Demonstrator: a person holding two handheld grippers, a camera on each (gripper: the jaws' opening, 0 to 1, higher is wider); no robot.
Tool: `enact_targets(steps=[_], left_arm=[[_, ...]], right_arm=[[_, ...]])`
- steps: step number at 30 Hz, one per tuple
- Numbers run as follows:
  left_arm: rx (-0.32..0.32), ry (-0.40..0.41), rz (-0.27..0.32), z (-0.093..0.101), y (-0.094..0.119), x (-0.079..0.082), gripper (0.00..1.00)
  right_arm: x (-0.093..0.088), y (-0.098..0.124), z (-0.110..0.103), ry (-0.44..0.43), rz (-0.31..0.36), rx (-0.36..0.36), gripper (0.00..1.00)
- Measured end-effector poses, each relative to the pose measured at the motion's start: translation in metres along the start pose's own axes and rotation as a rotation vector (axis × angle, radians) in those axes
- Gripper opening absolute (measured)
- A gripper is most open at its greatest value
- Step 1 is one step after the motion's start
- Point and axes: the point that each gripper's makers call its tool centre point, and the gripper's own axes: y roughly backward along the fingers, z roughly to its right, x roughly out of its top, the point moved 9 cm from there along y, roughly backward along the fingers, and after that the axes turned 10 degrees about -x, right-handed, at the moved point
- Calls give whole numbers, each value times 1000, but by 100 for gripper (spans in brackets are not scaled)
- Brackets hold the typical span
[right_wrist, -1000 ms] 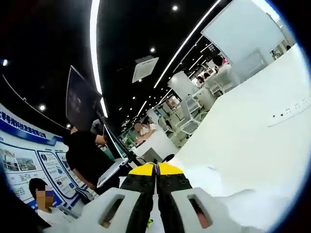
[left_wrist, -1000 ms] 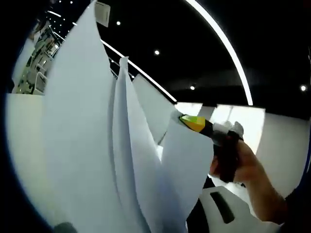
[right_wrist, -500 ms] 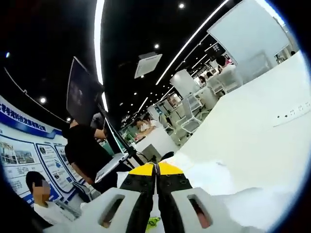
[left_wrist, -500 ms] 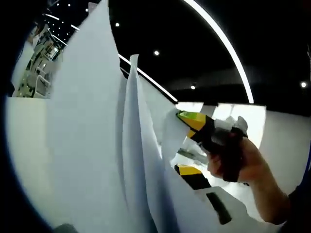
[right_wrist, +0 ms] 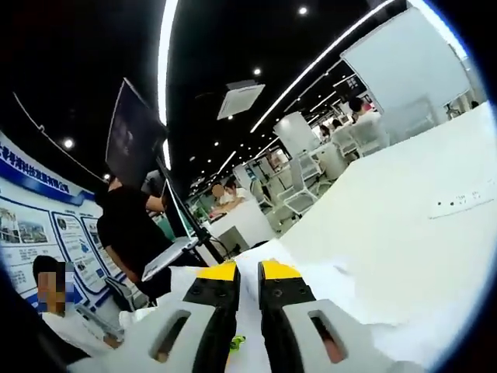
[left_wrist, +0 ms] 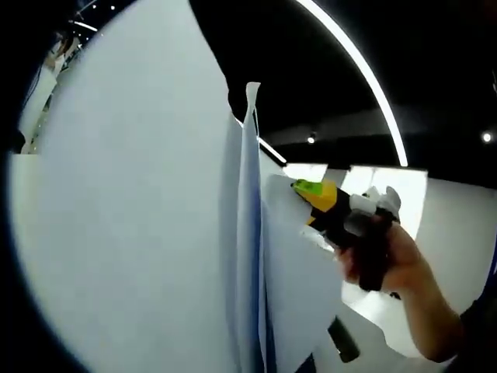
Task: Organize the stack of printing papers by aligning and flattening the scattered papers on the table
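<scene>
Midway-ish: white printing paper sheets [left_wrist: 155,217] held upright, edges nearly squared. Right claw [right_wrist: 248,273] slightly apart; left claw can't tell. Flattening on table left.

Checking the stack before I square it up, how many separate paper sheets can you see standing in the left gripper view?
3: a big front sheet, an edge-on middle sheet, and a smaller one beside the right gripper. More may be hidden behind.
</scene>
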Motion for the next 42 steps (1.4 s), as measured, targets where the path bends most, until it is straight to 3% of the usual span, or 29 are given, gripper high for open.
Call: enact_targets(steps=[16, 34, 42], left_arm=[[-1, 11, 9, 0, -1, 1, 7], [0, 29, 22, -1, 0, 2, 6], [0, 32, 28, 0, 0, 2, 6]], right_arm=[[-4, 9, 17, -30, -29, -8, 0], [-13, 17, 25, -70, -51, -24, 0], [-16, 16, 31, -7, -54, -80, 16]])
